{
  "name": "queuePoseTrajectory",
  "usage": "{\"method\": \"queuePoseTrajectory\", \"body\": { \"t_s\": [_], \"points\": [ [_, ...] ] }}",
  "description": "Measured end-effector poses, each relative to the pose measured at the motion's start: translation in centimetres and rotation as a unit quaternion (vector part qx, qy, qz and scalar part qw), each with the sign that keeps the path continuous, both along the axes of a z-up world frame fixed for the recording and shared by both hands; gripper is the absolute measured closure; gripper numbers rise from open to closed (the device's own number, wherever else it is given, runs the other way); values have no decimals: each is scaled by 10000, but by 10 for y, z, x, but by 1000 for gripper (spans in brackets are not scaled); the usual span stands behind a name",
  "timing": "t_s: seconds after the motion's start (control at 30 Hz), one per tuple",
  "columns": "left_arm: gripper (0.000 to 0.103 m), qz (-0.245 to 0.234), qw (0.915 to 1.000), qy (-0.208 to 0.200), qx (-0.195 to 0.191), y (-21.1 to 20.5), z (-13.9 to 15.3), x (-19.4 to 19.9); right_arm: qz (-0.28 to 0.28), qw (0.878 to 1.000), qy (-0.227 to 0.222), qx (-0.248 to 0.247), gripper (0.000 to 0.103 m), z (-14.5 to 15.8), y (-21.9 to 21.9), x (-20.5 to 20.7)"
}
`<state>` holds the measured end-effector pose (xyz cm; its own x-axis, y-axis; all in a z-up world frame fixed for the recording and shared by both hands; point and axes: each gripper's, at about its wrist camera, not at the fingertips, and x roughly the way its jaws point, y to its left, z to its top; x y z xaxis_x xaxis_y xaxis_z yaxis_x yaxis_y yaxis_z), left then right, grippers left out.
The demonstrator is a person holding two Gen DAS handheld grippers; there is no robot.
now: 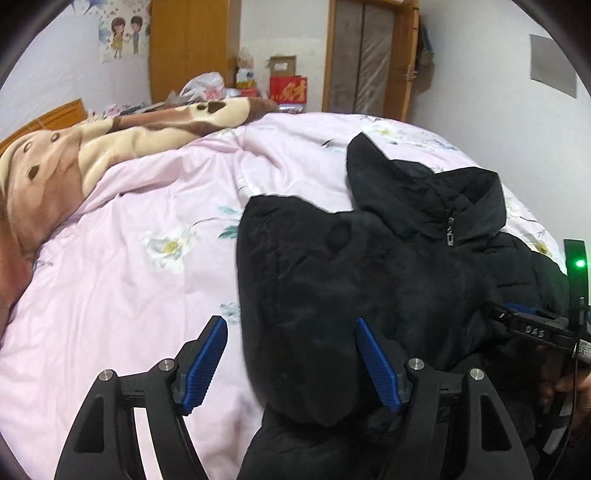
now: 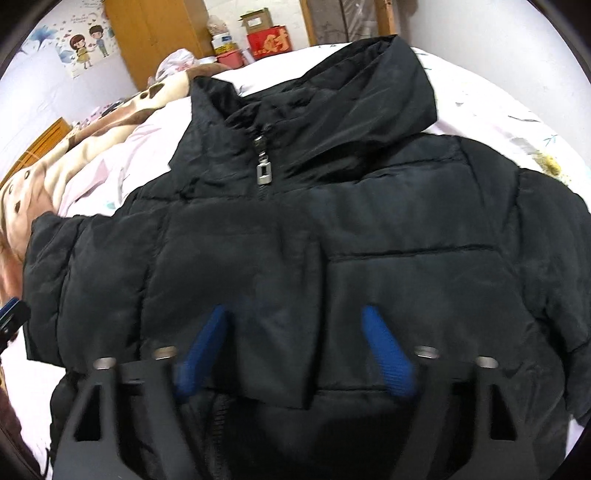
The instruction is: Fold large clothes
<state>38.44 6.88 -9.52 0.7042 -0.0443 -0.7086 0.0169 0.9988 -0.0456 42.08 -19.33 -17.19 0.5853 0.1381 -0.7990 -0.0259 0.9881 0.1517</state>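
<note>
On the pink floral quilt (image 1: 147, 206) lies a black jacket (image 2: 295, 240), both tongs (image 1: 291, 365) (image 2: 295, 354) spread wide.

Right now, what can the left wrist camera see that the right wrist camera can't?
Only the left wrist view shows the white flower print on the pink quilt and the right claw's body with its green light. Only the right wrist view shows the jacket's quilted front spread wide. Both show the black jacket, its zipper pull, the brown blanket, the cartoon poster and open blue claws.
</note>
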Motion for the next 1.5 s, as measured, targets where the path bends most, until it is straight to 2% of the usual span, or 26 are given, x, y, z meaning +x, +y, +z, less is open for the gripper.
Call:
{"method": "queuePoseTrajectory", "body": {
  "t_s": [0.03, 0.1, 0.13, 0.23, 0.37, 0.5, 0.6, 0.67, 0.77, 0.87, 1.13, 1.2, 1.23, 1.3, 1.37, 1.43, 1.5],
  "points": [
    [31, -34, 10000, 73, 6, -2, -4, 3, 41, 10000, 71, 27, 60, -2, 2, 0],
    [31, -98, 9993, 319, -167, -8, -14, 15, 124, 9997, 140, 130, 77, -2, 4, -1],
    [31, -54, 9992, 355, -187, -9, -16, 17, 145, 9997, 108, 182, 93, 0, 3, -2],
    [31, -226, 9995, 209, 88, -22, -12, 18, 119, 9995, -221, 176, 97, 18, -3, -13],
    [31, -359, 9992, 23, 185, -34, -3, 22, -213, 9977, -636, 67, 98, 46, -27, -29],
    [31, -461, 9987, 39, 204, -49, -6, 41, -618, 9956, -702, -51, 98, 57, -51, -41],
    [31, -601, 9976, 54, 324, -65, -14, 53, -753, 9950, -578, -299, 98, 52, -60, -44],
    [31, -600, 9966, 268, 502, -73, -27, 68, -845, 9947, -422, -413, 98, 42, -65, -42],
    [31, -568, 9969, 359, 398, -75, -36, 80, -960, 9942, -287, -399, 98, 31, -69, -38],
    [31, -604, 9952, 602, 482, -78, -48, 93, -987, 9937, -196, -501, 98, 21, -71, -34],
    [31, -574, 9935, 799, 579, -82, -65, 102, -1080, 9914, -40, -736, 92, 4, -75, -33],
    [31, -574, 9930, 856, 575, -82, -62, 102, -1105, 9908, -8, -784, 87, 3, -77, -34],
    [31, -582, 9927, 909, 537, -80, -59, 102, -1162, 9897, 15, -839, 81, 5, -77, -35],
    [31, -564, 9940, 865, 369, -74, -49, 95, -1295, 9877, -32, -872, 79, 13, -81, -44],
    [31, -466, 9955, 770, 282, -68, -38, 83, -1412, 9856, -276, -892, 77, 27, -81, -58],
    [31, -340, 9966, 689, 291, -64, -31, 72, -1277, 9861, -449, -965, 76, 35, -74, -65],
    [31, -247, 9969, 719, 204, -58, -25, 58, -938, 9919, -406, -751, 73, 33, -67, -65]
  ]
}}
